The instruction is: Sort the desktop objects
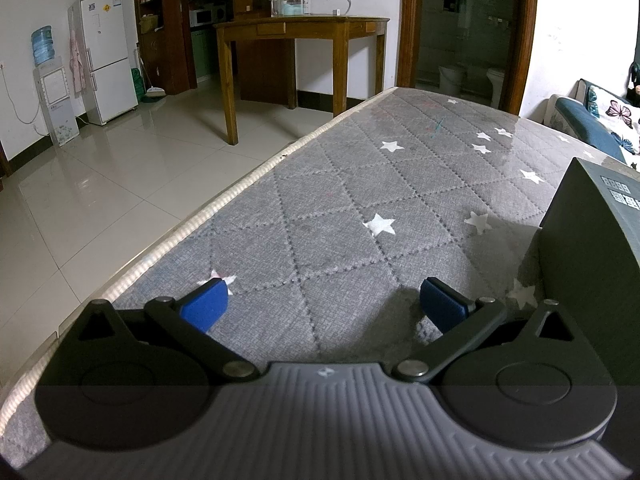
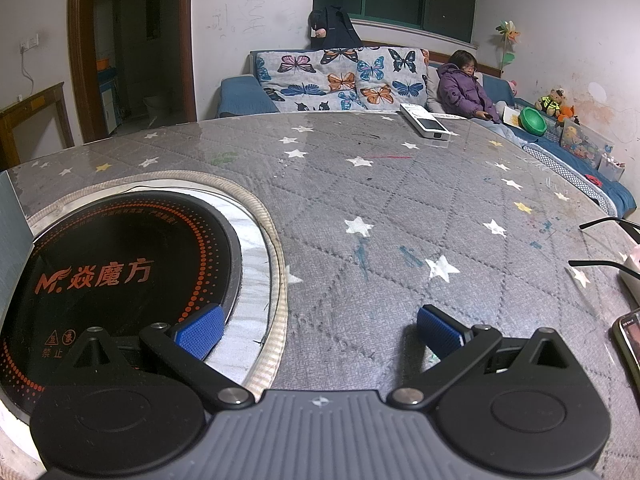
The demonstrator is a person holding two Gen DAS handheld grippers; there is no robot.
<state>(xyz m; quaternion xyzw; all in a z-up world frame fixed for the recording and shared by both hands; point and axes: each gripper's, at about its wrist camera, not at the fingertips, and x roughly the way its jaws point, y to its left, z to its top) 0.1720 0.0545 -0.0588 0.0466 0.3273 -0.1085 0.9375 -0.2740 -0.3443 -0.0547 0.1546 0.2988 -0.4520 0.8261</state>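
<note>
My left gripper [image 1: 323, 304] stands open low over the grey star-patterned table cover [image 1: 360, 200], nothing between its blue pads. A dark grey box [image 1: 592, 248] with white print stands just right of it. My right gripper [image 2: 318, 330] is also open and empty, above the cover beside a round black induction cooktop [image 2: 120, 272] set in the table. At the right edge lie black glasses [image 2: 608, 240], a pink-white item [image 2: 632, 268] and a phone [image 2: 628, 340]. A white device [image 2: 426, 122] rests at the far table edge.
The table's left edge [image 1: 192, 220] drops to a tiled floor with a wooden table [image 1: 300, 32] and a fridge [image 1: 106, 56] beyond. A sofa [image 2: 328, 80] with a butterfly blanket and a seated person [image 2: 464, 88] lie behind the table.
</note>
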